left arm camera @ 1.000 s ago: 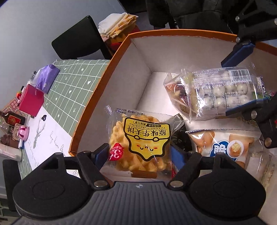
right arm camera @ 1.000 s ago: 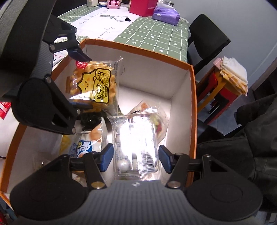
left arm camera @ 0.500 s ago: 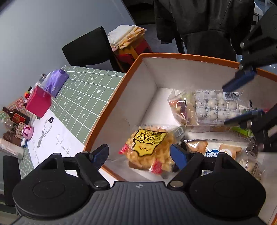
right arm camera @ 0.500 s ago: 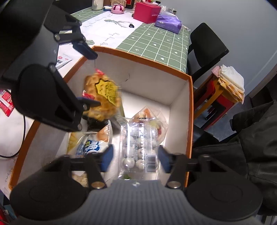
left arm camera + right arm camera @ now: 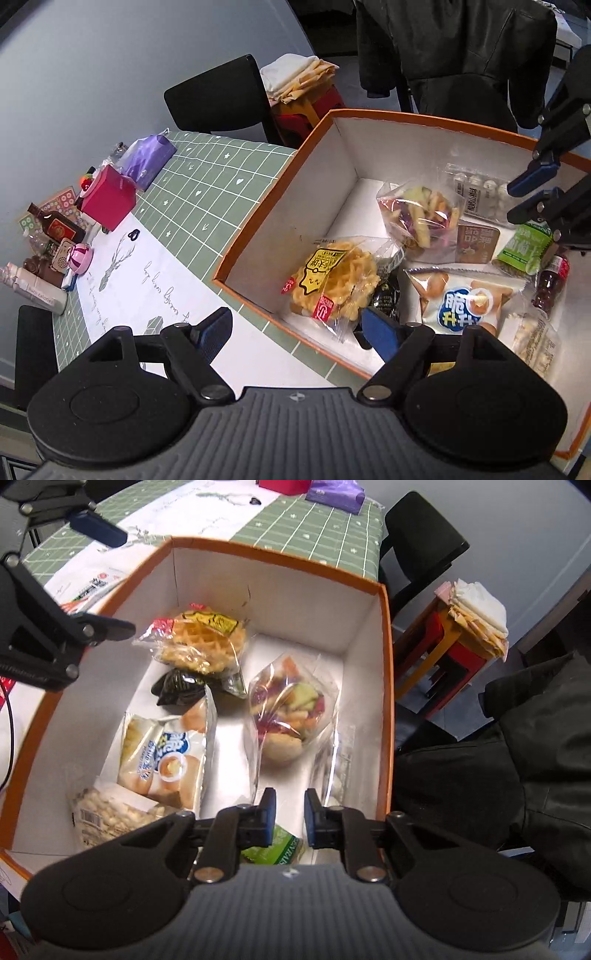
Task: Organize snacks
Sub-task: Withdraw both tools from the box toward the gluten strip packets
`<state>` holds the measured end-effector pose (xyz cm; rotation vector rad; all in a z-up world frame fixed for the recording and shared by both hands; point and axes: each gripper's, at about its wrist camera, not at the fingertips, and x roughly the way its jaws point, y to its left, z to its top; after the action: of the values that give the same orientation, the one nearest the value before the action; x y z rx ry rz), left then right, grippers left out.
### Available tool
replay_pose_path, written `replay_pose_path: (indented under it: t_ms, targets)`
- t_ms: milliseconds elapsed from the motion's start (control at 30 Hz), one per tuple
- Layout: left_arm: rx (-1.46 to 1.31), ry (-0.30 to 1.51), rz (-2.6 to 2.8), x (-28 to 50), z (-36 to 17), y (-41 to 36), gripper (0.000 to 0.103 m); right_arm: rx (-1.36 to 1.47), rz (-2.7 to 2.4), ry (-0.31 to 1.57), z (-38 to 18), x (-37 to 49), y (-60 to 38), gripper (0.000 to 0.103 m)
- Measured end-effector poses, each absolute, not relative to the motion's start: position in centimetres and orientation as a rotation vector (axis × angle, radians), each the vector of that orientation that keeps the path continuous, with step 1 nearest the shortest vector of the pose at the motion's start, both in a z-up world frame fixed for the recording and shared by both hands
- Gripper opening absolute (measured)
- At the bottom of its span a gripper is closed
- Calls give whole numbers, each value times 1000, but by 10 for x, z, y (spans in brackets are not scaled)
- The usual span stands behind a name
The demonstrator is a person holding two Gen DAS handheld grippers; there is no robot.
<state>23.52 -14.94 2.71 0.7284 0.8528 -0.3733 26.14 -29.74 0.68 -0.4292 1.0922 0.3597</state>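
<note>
An orange box (image 5: 258, 221) with white walls holds the snacks. The yellow waffle packet (image 5: 332, 284) lies loose in its near left corner, below and ahead of my left gripper (image 5: 297, 326), which hangs open and empty. From the right wrist, the waffle packet (image 5: 207, 642) rests on a small black packet (image 5: 177, 686). A clear tray of white balls (image 5: 338, 764) leans on the right wall beside a bag of mixed crisps (image 5: 291, 709). My right gripper (image 5: 290, 806) hovers over them, its jaws closing, a narrow gap left and nothing between them.
A blue-and-white bread bag (image 5: 166, 760), a nut bag (image 5: 107, 812) and a green packet (image 5: 273, 853) fill the box's near side. On the green gridded cloth (image 5: 207, 184) stand a red box (image 5: 109, 201) and a purple pouch (image 5: 147, 158). A black chair (image 5: 218, 96) stands behind.
The left gripper let go of the waffle packet, which dropped into the box, and then rose. The right gripper let the clear tray fall by the wall and its jaws drew together.
</note>
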Motion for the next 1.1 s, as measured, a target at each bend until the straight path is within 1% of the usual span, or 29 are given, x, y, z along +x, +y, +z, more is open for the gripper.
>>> replay_pose_path:
  t_ms: [100, 200, 233, 267, 333, 500, 600, 800, 900, 1033, 1100]
  targets:
    - [721, 874, -384, 227, 32, -144, 93, -444, 375, 1060, 16, 254, -290, 17]
    - [701, 895, -386, 217, 39, -136, 93, -450, 402, 1025, 27, 245, -279, 23]
    - [692, 905, -388, 214, 42, -133, 93, -449, 413, 1011, 32, 241, -274, 29]
    - [683, 917, -389, 209, 44, -129, 93, -447, 424, 996, 36, 237, -269, 32]
    - [673, 945, -385, 201, 49, -121, 93, -444, 449, 962, 44, 229, -260, 45]
    - [674, 971, -348, 176, 62, -92, 93, -429, 539, 889, 60, 207, -228, 61]
    - [648, 989, -316, 163, 68, -70, 93, -418, 608, 857, 65, 197, -206, 63]
    - [495, 1072, -243, 140, 67, -17, 93, -349, 742, 826, 62, 183, -160, 64]
    - [406, 1113, -193, 131, 58, 11, 93, -311, 793, 843, 47, 177, -136, 64]
    - [253, 1151, -83, 123, 42, 50, 88, -308, 781, 862, 17, 174, -107, 65]
    - [191, 1146, -41, 116, 31, 63, 86, -295, 760, 861, 3, 173, -96, 63]
